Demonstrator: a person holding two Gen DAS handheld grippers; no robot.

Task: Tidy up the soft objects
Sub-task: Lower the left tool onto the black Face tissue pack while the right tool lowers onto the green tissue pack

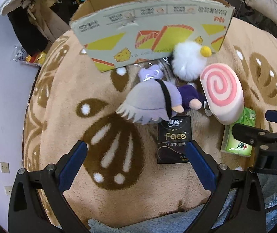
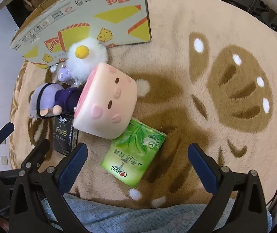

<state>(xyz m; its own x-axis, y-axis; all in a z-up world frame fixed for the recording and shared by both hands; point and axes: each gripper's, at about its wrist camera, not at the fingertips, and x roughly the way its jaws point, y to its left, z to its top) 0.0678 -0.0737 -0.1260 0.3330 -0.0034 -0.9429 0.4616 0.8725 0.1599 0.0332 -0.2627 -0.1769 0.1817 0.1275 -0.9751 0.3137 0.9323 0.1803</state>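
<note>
My right gripper (image 2: 137, 167) hung spread and empty with the green tissue pack (image 2: 134, 153) lying straight ahead between its fingers, long axis slanting away to my right, its far corner tucked under the pink swirl-roll plush (image 2: 107, 104). My left gripper (image 1: 136, 165) was likewise wide and empty, the black Face tissue pack (image 1: 174, 137) just inside its right finger. The cardboard box (image 1: 150, 36) stood beyond the pile.

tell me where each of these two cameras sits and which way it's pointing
Left wrist: sits on the open left gripper, facing the black tissue pack and grey-haired plush doll before the printed cardboard box; the right gripper shows at right.
Right wrist: sits on the open right gripper, above the green tissue pack; the left gripper shows at left.
Shared: the pink swirl-roll plush, white pompom, tan patterned blanket.
</note>
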